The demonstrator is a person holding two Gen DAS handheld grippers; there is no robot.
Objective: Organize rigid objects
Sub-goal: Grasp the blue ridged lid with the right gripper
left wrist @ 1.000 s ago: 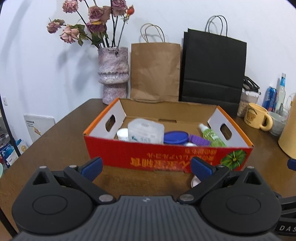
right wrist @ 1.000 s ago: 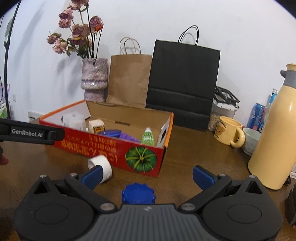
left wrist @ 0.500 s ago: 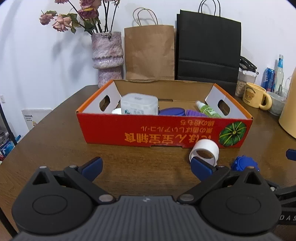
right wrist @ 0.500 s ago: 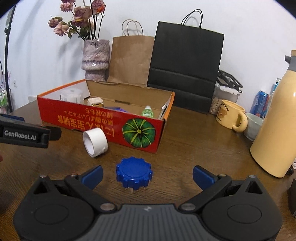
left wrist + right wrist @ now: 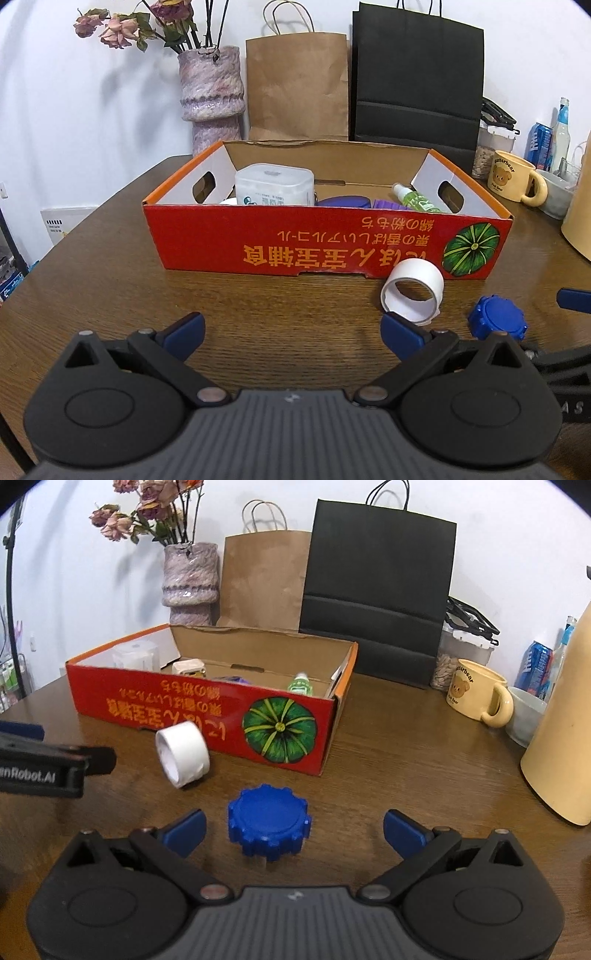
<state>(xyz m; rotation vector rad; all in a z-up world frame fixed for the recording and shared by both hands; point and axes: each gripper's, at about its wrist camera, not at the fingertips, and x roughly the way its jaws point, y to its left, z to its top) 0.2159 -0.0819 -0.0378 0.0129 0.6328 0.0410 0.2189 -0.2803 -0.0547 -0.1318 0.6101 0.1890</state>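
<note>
1. Hovering my right tool [image 5: 293, 829], fingers spread, around the blue cap [image 5: 269, 819] on the surface [image 5: 406, 768], ready to pinch.
2. Left tool [image 5: 291, 330] spread, empty, near tape roll [image 5: 413, 290] outside the red box [image 5: 325, 243].

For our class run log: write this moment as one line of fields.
left gripper: open, empty | right gripper: open, around blue knob | white tape roll: on table beside red box | step: grasp pending
</note>
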